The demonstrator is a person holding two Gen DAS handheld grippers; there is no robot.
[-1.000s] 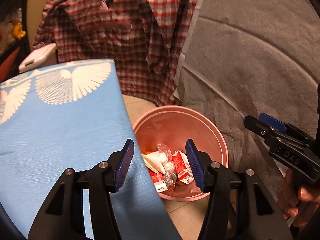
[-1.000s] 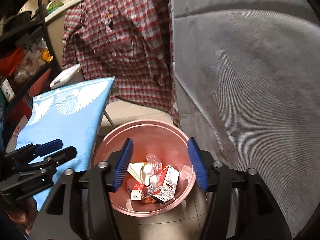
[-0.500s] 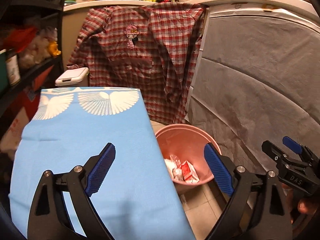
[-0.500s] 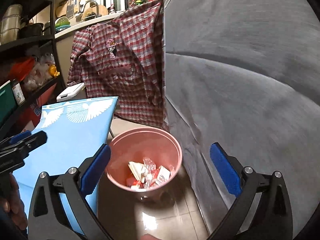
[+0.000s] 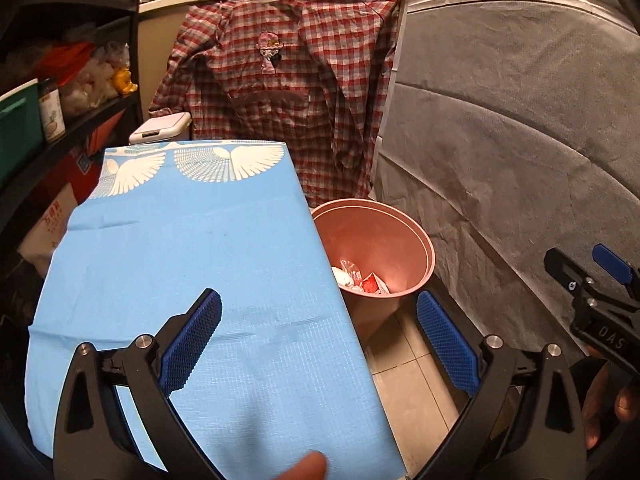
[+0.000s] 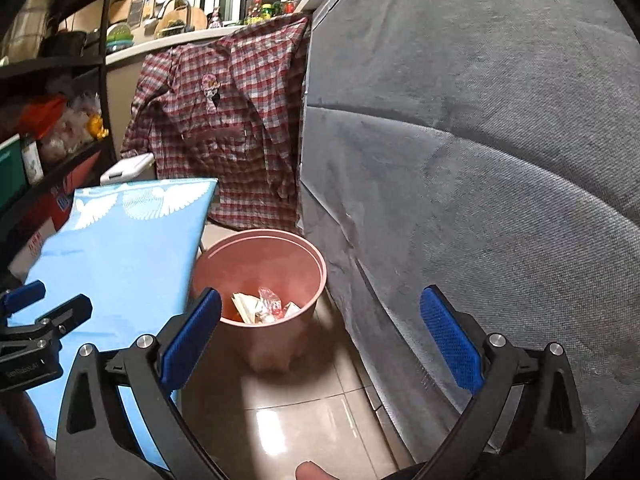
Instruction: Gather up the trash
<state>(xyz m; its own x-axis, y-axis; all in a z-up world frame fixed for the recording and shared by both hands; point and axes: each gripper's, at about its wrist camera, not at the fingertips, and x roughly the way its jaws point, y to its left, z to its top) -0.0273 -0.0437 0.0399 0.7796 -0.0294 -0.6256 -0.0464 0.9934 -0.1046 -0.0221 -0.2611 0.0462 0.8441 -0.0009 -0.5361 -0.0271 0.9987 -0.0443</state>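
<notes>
Left wrist view first: my left tongs [image 5: 318,334] are spread wide and carry nothing, and they've pulled up and back from where they were a second ago, when they sat right over the pink bin [image 5: 418,240] with the jaws much closer together. Now the bin sits further off at about 1 o'clock, and the blue counter [image 5: 192,264] fills everything from 9 to 12.

Over on the right wrist view, same story. My right tongs [image 6: 320,330] have also opened out fully and backed away; the bin, which was framed tight between the pads a second ago, now stands small on the tiled floor [image 6: 296,420] at 12 o'clock, tucked between the counter edge and the grey cover [image 6: 480,160]. Nothing pinched there either.

And the trash [image 6: 266,306]? It's down in the bottom of the bin: crumpled wrappers, a red-and-white carton, clear plastic. I can see it from both wrists.

My read: the drop is done and both hands are retreating. The counter shows bare cloth as far as I can see, so the collecting looks finished or very close to it.
</notes>
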